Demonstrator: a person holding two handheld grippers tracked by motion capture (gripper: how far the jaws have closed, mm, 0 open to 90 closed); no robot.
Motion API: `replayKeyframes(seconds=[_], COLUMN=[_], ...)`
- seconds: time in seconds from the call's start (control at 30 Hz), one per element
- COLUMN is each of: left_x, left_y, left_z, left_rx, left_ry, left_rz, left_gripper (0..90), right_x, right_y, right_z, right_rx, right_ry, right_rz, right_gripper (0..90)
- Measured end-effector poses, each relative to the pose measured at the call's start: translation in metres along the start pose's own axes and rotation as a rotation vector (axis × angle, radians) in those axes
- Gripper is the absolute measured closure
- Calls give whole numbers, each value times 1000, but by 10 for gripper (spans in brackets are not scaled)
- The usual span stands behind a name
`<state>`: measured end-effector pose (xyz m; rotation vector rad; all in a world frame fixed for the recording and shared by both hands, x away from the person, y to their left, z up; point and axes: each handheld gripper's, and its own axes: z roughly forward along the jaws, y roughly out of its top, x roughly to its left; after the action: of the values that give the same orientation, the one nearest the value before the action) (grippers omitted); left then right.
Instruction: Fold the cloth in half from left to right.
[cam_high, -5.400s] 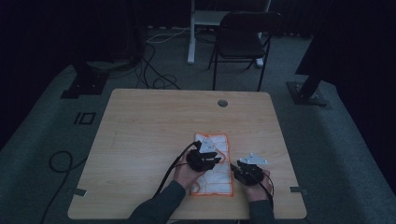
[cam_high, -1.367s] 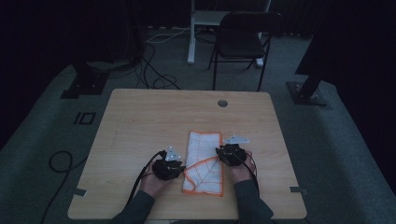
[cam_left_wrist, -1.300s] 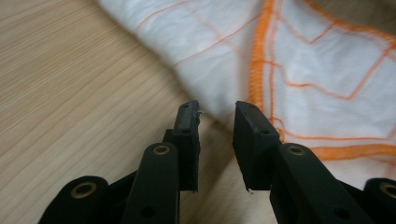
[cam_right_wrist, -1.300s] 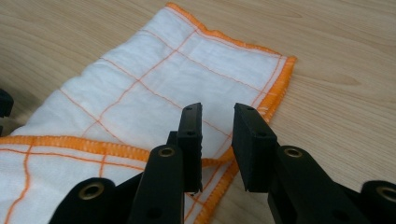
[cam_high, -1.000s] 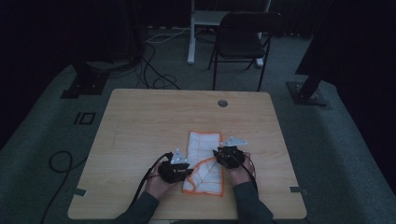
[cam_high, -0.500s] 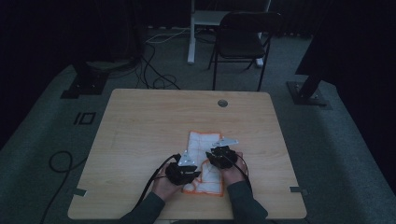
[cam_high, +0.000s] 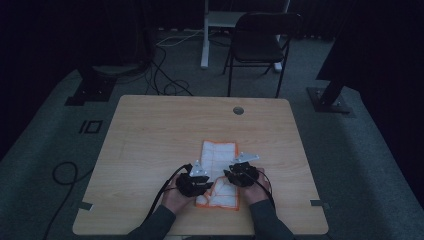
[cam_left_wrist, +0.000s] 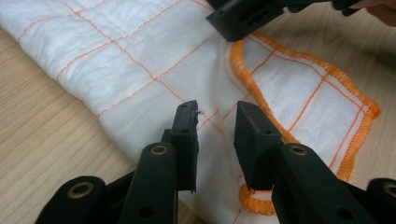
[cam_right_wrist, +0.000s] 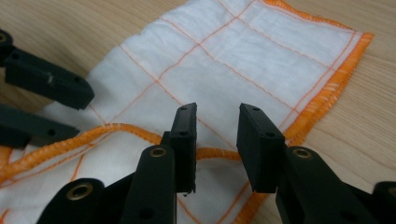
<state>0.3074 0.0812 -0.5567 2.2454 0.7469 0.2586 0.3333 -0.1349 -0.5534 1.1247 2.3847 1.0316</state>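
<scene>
A white cloth (cam_high: 218, 155) with an orange grid and orange hem lies on the near middle of the wooden table (cam_high: 165, 130). Its near part is folded over, and the hem runs in a curve across it (cam_left_wrist: 261, 88) (cam_right_wrist: 116, 128). My left gripper (cam_high: 209, 184) (cam_left_wrist: 215, 109) is low over the cloth's near left part, jaws apart, nothing pinched. My right gripper (cam_high: 227, 176) (cam_right_wrist: 217, 112) faces it from the right over the folded hem, jaws also apart and empty. In each gripper view the other gripper's black jaws are close by: right gripper (cam_left_wrist: 243, 18), left gripper (cam_right_wrist: 46, 84).
A round cable hole (cam_high: 238, 110) sits near the table's far edge. Beyond the table stand a dark folding chair (cam_high: 260, 45) and a white post (cam_high: 205, 35). Cables (cam_high: 165, 85) lie on the grey floor. Cords trail from both grippers toward the near edge.
Both hands have drawn in toward each other over the cloth's near part: the left gripper moved right from beside the cloth, the right one moved left. The near flap now lies folded.
</scene>
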Motion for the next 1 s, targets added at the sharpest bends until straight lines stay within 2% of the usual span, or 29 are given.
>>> replayKeyframes(seconds=[0.1,0.2,0.3,0.63,0.83,1.0], left_x=[0,0,-1,-2,-1,0], left_y=[0,0,0,1,1,1], left_z=[1,3,4,4,3,3], left_rx=[1,6,7,1,3,3], left_ry=[-1,0,1,3,6,12], left_rz=[-3,0,0,1,2,2], left_gripper=[706,706,706,706,706,706], right_x=[0,3,5,17,16,11], right_y=[-1,-1,2,10,8,6], right_z=[-1,-6,-9,-4,-3,-7], right_rx=[-1,-26,-50,-66,-58,-76], right_ry=[0,8,45,87,94,93], right_rz=[0,3,22,2,-2,2], right_gripper=[675,660,652,645,624,615])
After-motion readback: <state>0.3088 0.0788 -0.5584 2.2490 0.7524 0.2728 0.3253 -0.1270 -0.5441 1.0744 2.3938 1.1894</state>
